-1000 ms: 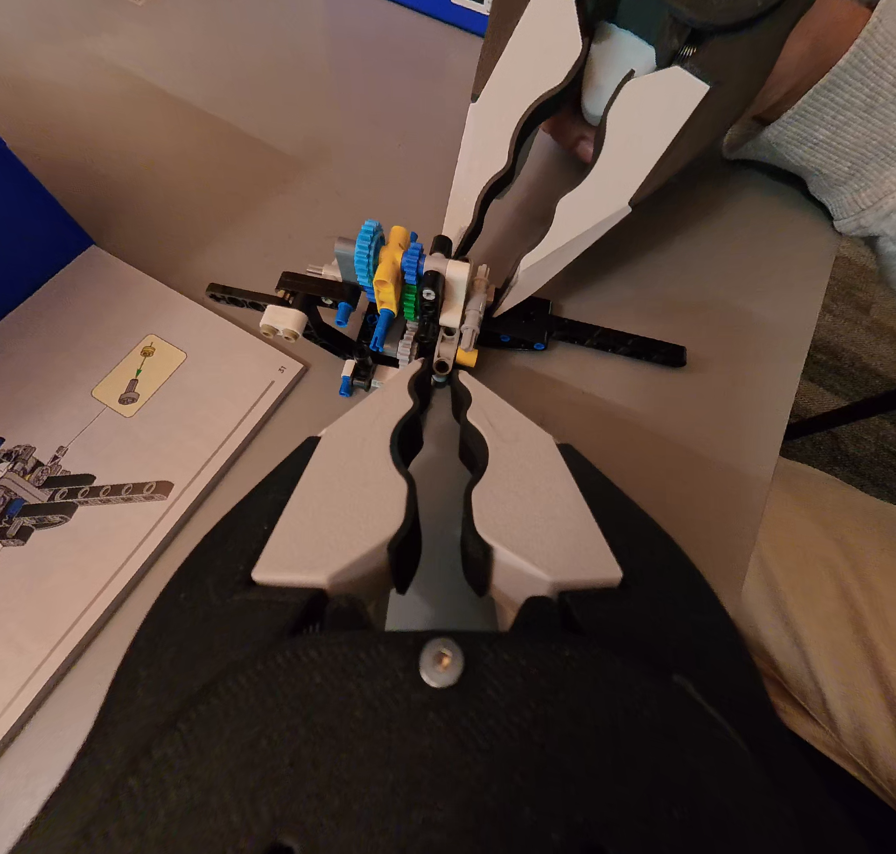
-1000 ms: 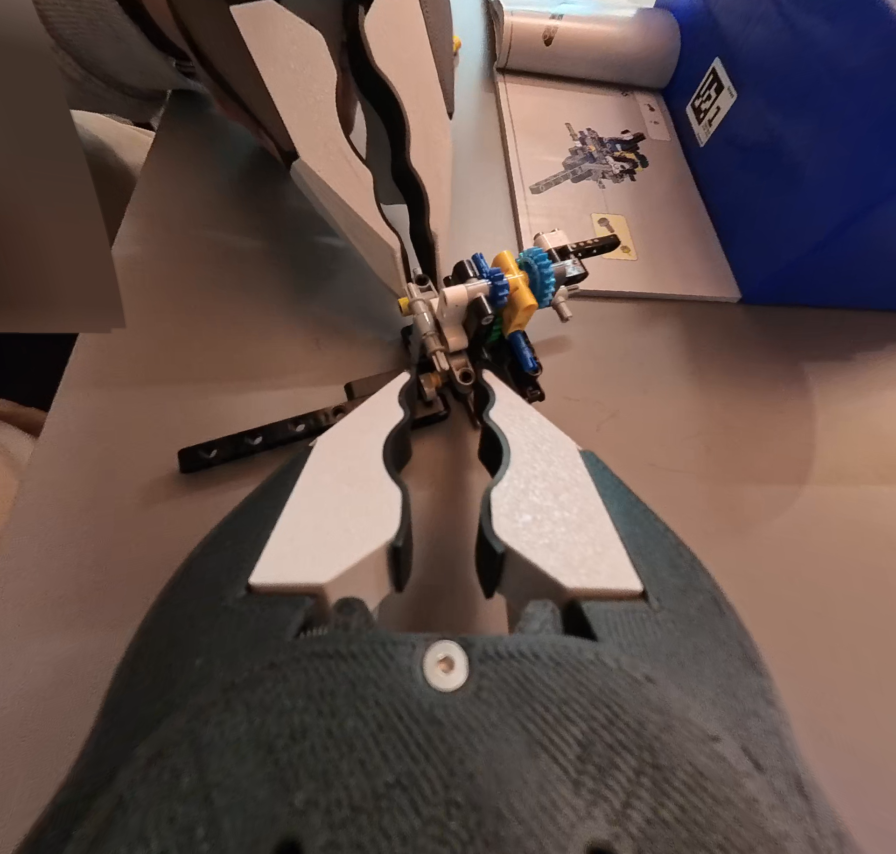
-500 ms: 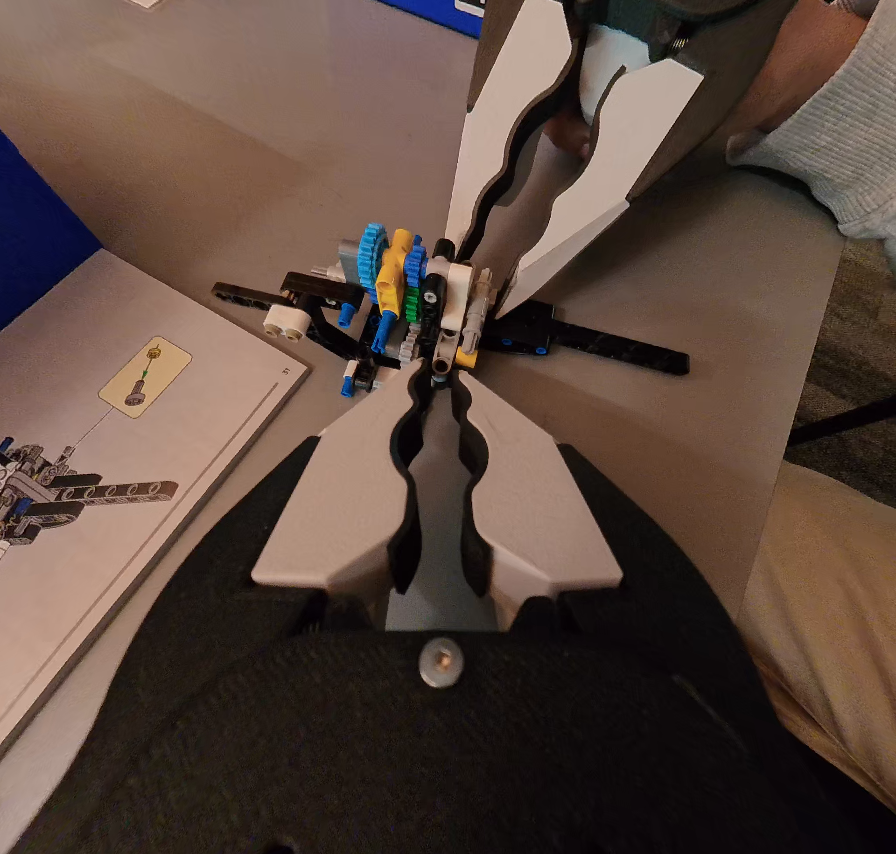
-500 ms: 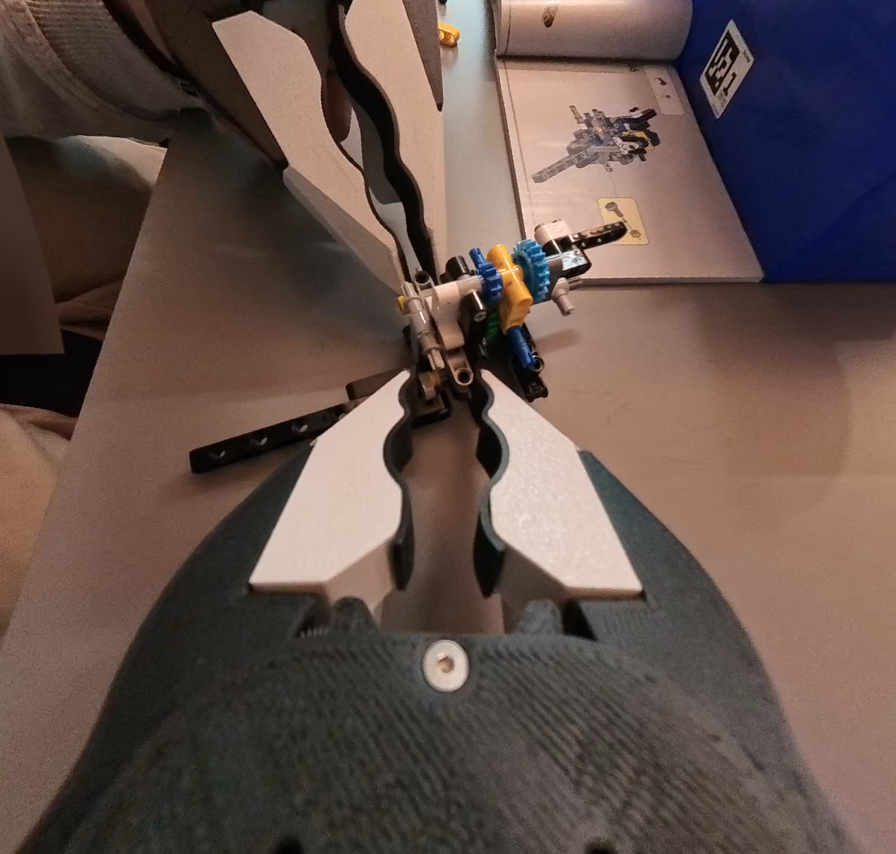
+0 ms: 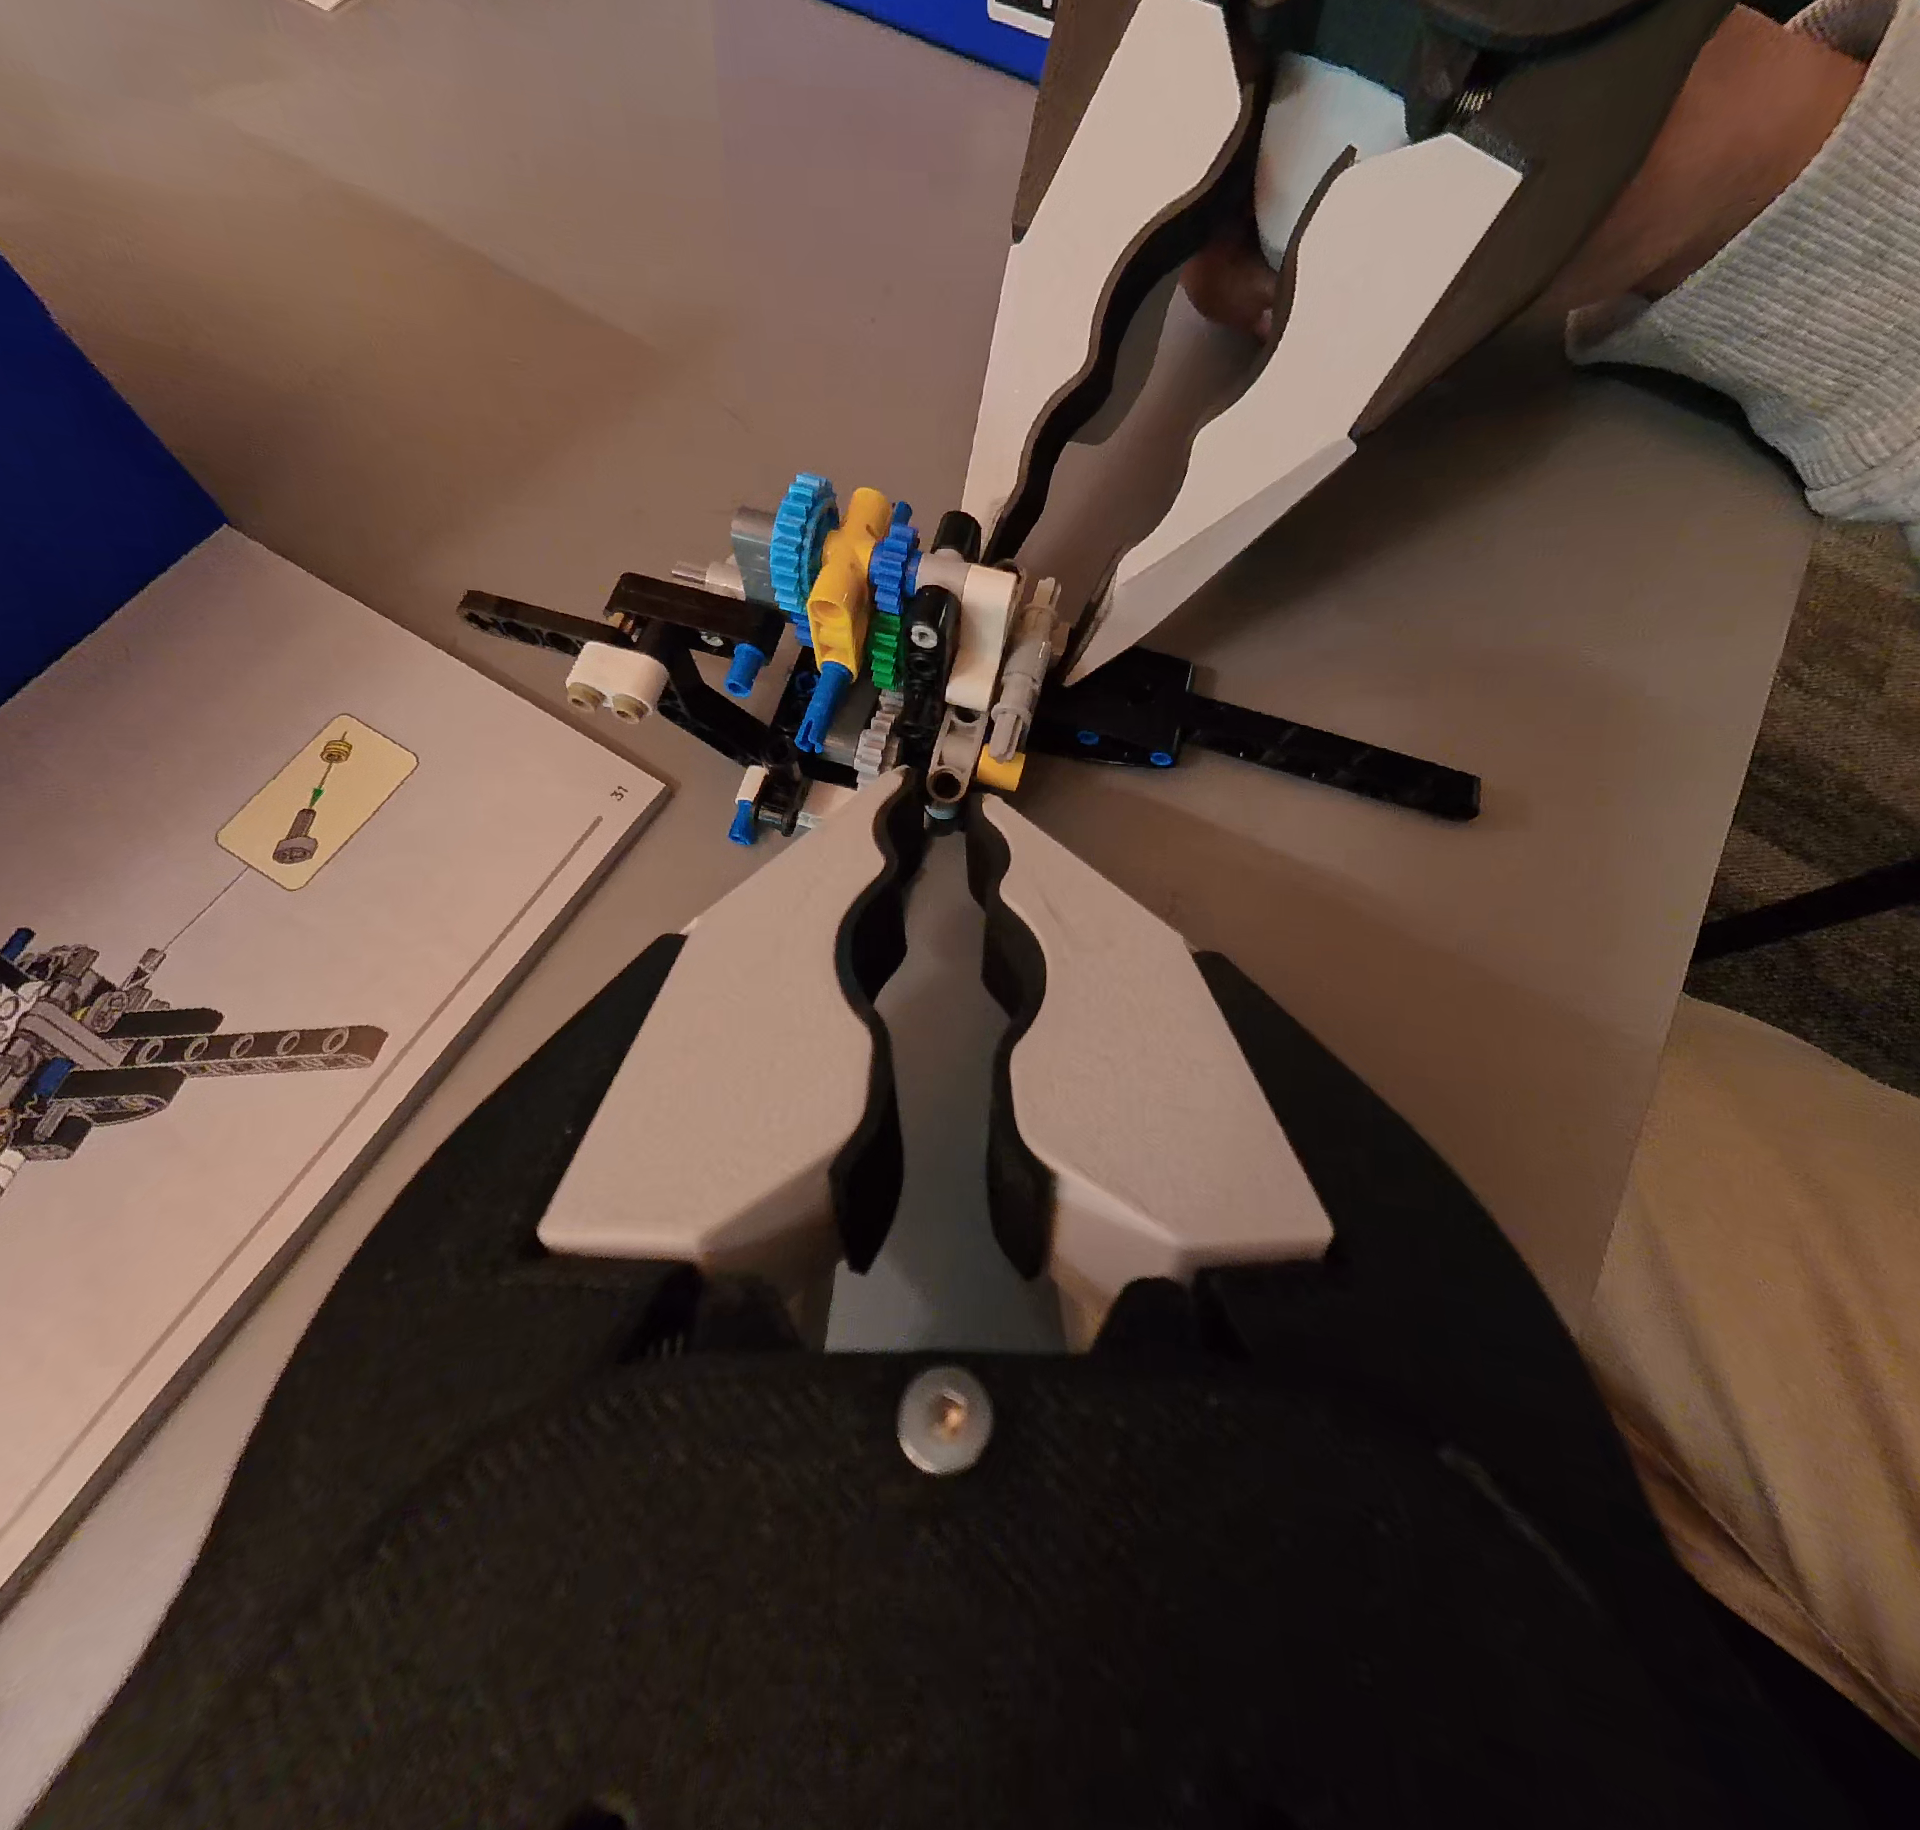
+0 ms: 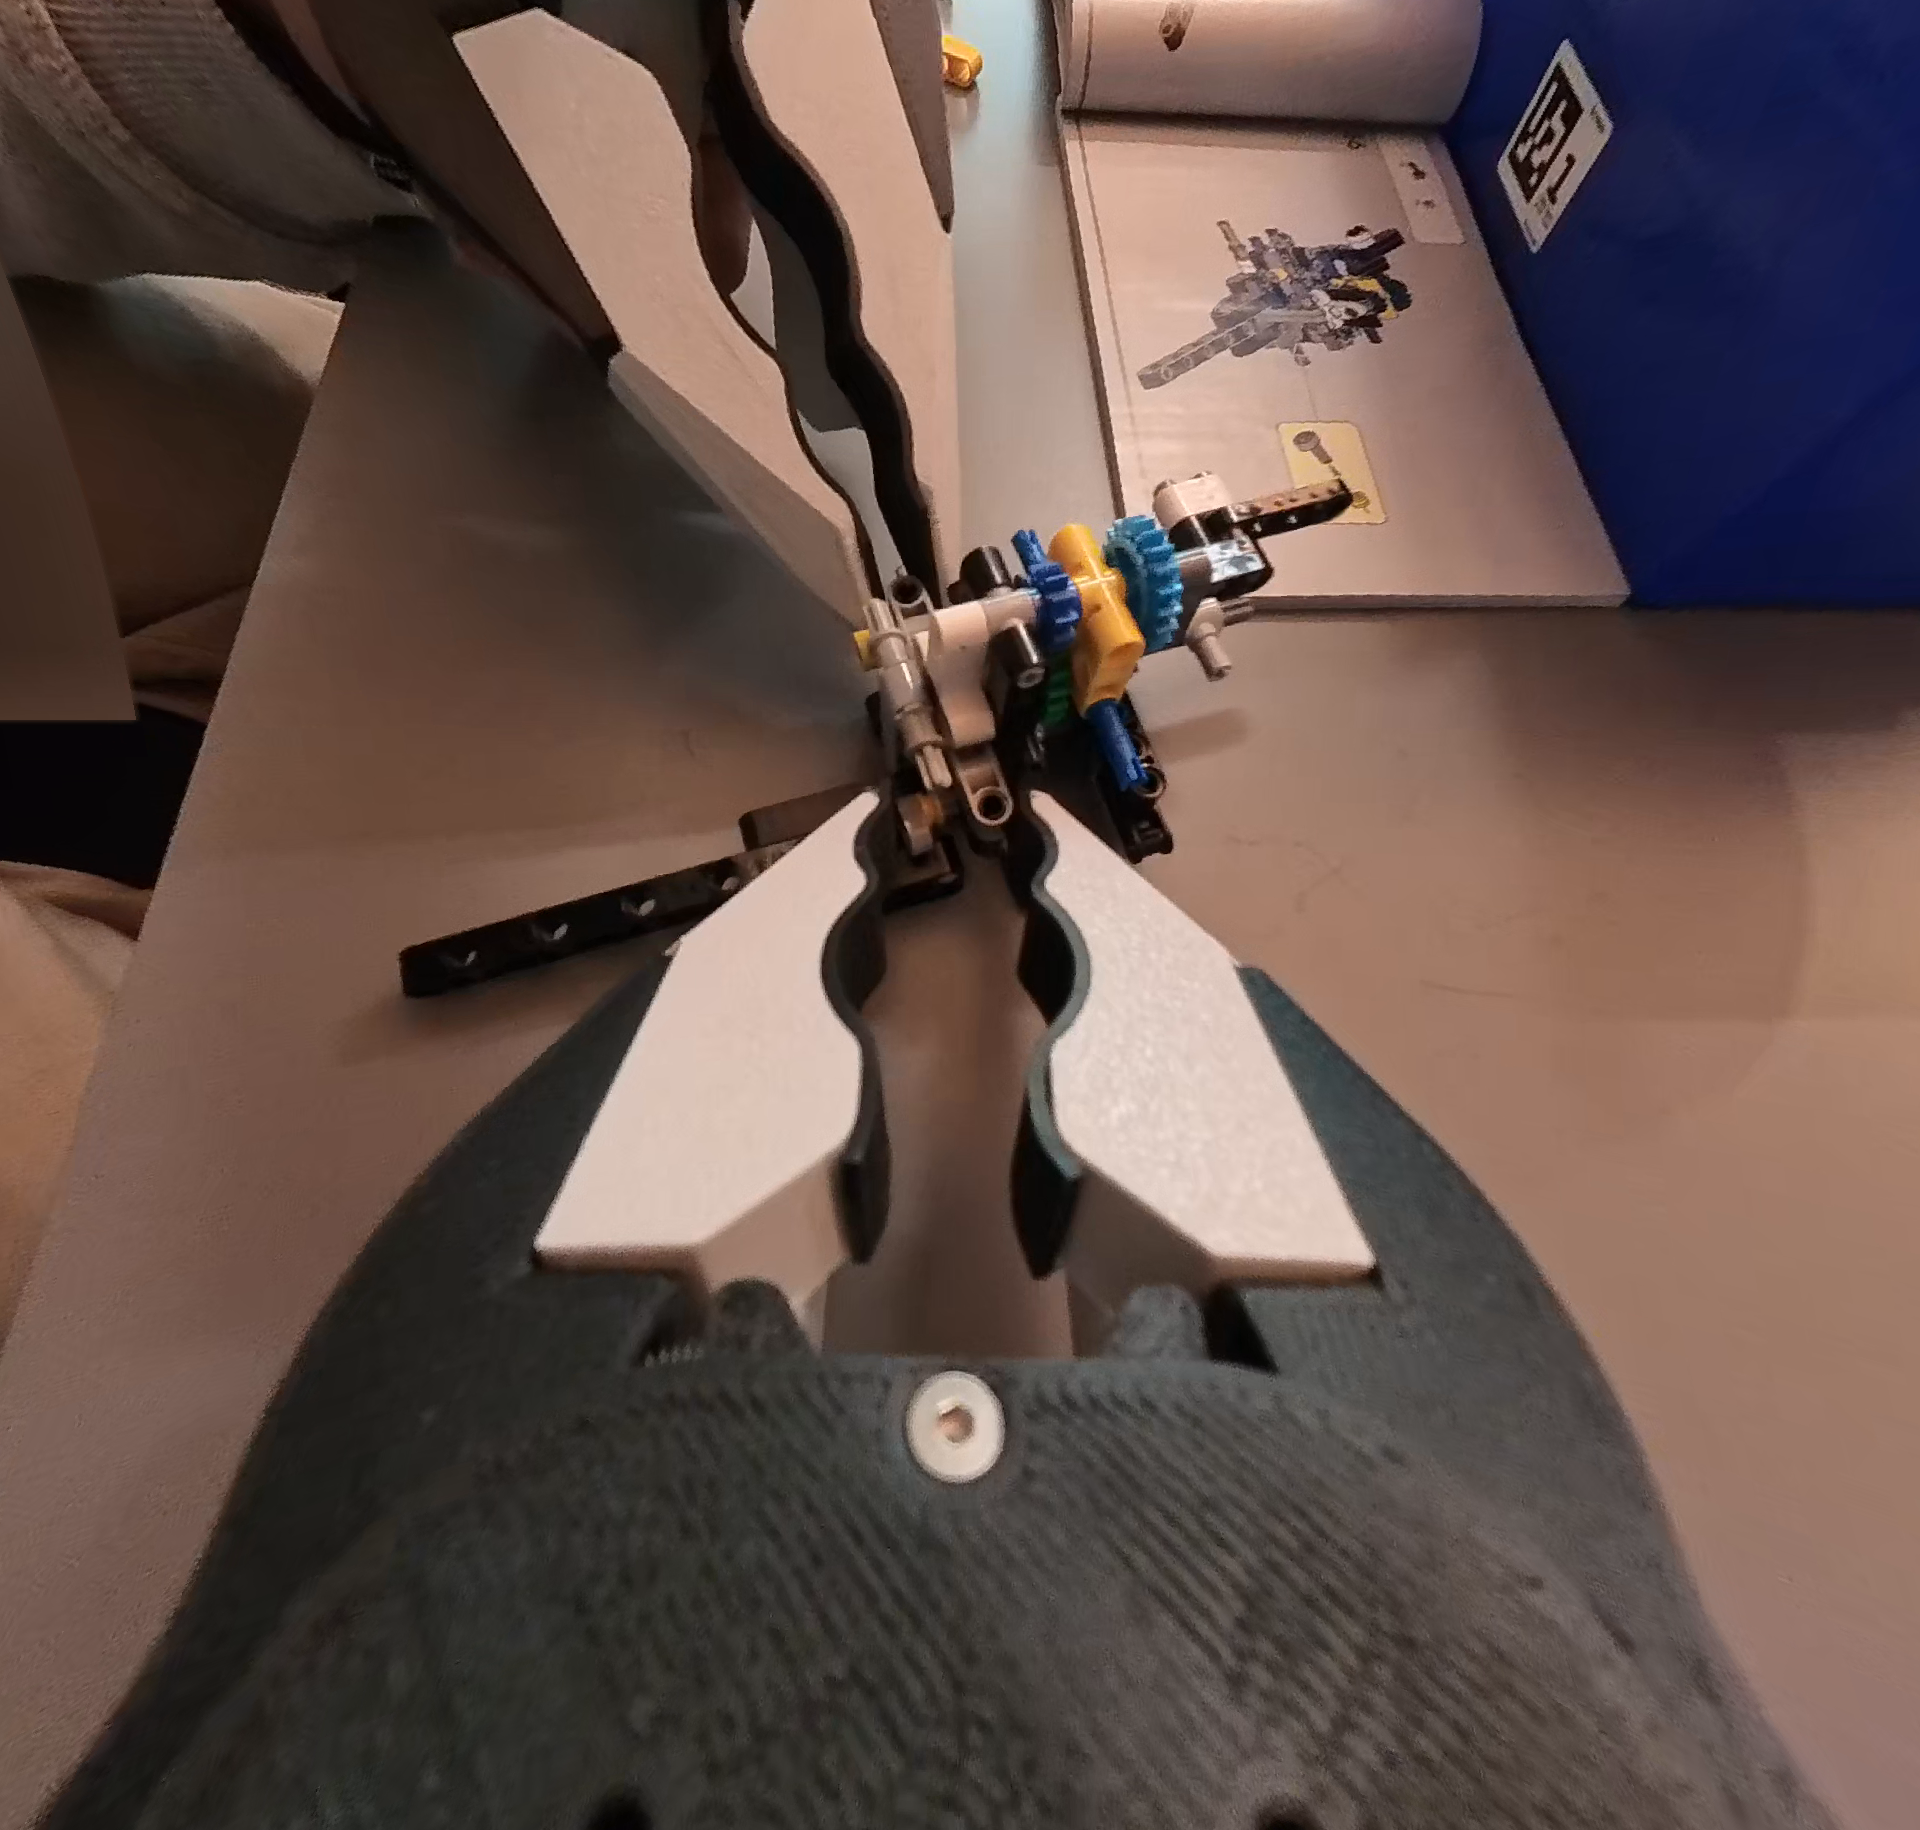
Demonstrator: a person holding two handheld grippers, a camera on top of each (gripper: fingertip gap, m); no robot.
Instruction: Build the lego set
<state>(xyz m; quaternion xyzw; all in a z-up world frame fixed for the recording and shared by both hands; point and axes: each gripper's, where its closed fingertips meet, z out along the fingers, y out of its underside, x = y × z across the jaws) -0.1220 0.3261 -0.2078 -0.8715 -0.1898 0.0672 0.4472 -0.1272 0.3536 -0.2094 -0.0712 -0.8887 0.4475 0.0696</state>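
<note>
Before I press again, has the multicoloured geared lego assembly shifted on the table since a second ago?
No. In the left wrist view the multicoloured lego assembly keeps the same gap to the corner of the open instruction booklet.

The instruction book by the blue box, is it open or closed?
Open. The instruction book lies flat on the table, showing a page with a model drawing, its other pages rolled back beside the blue box.

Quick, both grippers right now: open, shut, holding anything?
Left gripper: shut on the lego model at its near end.
Right gripper: shut on the same model, from the opposite side.
</note>
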